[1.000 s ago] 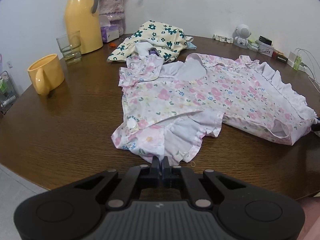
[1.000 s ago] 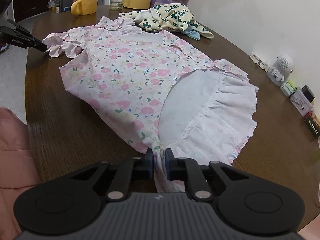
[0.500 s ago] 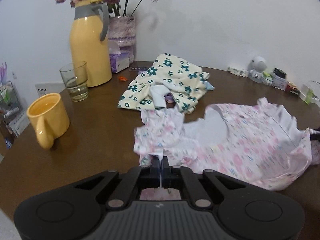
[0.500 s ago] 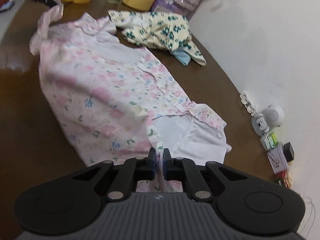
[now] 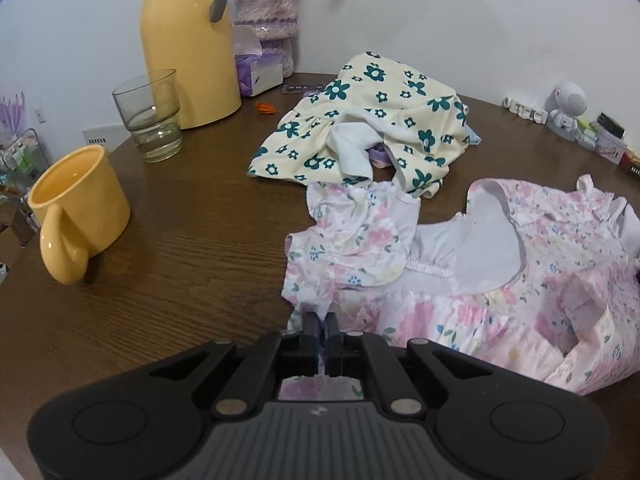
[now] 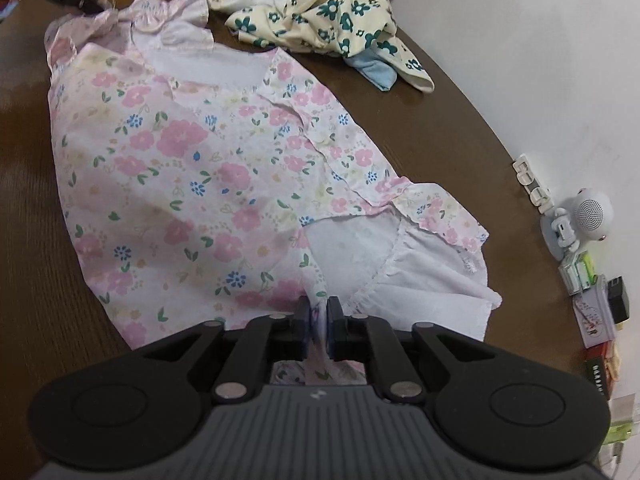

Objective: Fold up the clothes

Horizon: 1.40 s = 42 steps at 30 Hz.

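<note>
A pink floral dress (image 5: 500, 280) lies on the brown wooden table (image 5: 180, 260), its near side doubled over onto itself. My left gripper (image 5: 320, 320) pinches the ruffled sleeve edge; its jaws are opening, with cloth still between the pads. In the right wrist view the dress (image 6: 180, 160) stretches away from me. My right gripper (image 6: 318, 308) clamps a bunch of its hem, jaws also easing open on the cloth. The left gripper (image 6: 94, 5) shows at the far top left, holding the sleeve. A crumpled yellow garment with green flowers (image 5: 380, 120) lies just beyond the dress.
A yellow mug (image 5: 76, 208), a glass (image 5: 150, 116), a yellow thermos (image 5: 188, 40), a tissue box (image 5: 256, 68) and a vase (image 5: 266, 12) stand at the back left. A white robot-shaped speaker (image 6: 580, 216) and small boxes (image 6: 596, 316) line the wall on the right.
Both grippers carried the dress's near edge forward across the table, folding it over itself. The left view has closed in on the mug and yellow garment; the pads now show a little more gap.
</note>
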{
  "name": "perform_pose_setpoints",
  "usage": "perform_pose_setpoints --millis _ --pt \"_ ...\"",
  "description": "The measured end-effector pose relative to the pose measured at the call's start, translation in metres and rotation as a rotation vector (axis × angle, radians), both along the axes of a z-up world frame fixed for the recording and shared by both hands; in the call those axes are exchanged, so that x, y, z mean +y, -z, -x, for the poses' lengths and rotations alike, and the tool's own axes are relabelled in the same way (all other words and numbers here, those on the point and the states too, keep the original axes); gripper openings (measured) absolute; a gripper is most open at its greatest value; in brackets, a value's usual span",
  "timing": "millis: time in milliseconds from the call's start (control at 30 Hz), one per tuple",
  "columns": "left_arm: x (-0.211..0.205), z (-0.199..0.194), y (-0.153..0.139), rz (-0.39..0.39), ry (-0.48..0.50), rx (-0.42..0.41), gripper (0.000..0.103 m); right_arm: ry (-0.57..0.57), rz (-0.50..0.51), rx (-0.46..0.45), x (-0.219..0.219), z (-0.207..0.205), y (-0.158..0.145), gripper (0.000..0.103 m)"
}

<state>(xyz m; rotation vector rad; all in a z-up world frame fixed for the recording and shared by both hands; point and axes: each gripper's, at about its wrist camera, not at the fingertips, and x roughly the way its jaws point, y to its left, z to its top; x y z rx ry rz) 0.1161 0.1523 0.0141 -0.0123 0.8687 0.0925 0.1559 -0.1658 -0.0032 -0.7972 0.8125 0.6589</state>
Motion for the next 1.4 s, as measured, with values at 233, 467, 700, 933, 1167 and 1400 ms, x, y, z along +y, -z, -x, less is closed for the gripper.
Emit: perform_pose_setpoints --millis 233,467,700,933,1167,1400 --pt "-0.022 0.035 -0.044 0.104 0.117 -0.167 0.059 0.193 -0.347 0.066 -0.067 0.002 -0.051 0.045" --pt "-0.086 0.017 -0.042 0.219 0.385 -0.119 0.075 0.367 -0.444 0.110 -0.125 0.008 -0.040 0.063" --pt "-0.120 -0.027 0.005 0.278 0.363 0.068 0.036 0.392 -0.532 0.215 -0.126 -0.015 -0.018 0.054" --pt "-0.132 -0.030 0.014 0.210 0.379 0.023 0.001 0.395 -0.521 0.170 -0.120 -0.041 -0.025 0.004" --pt "-0.141 -0.028 0.026 0.109 0.352 -0.011 0.001 0.410 -0.420 0.159 -0.096 -0.065 0.001 0.005" --pt "-0.141 -0.016 0.020 0.085 0.317 -0.068 0.005 0.474 -0.495 0.150 -0.108 -0.061 -0.001 0.032"
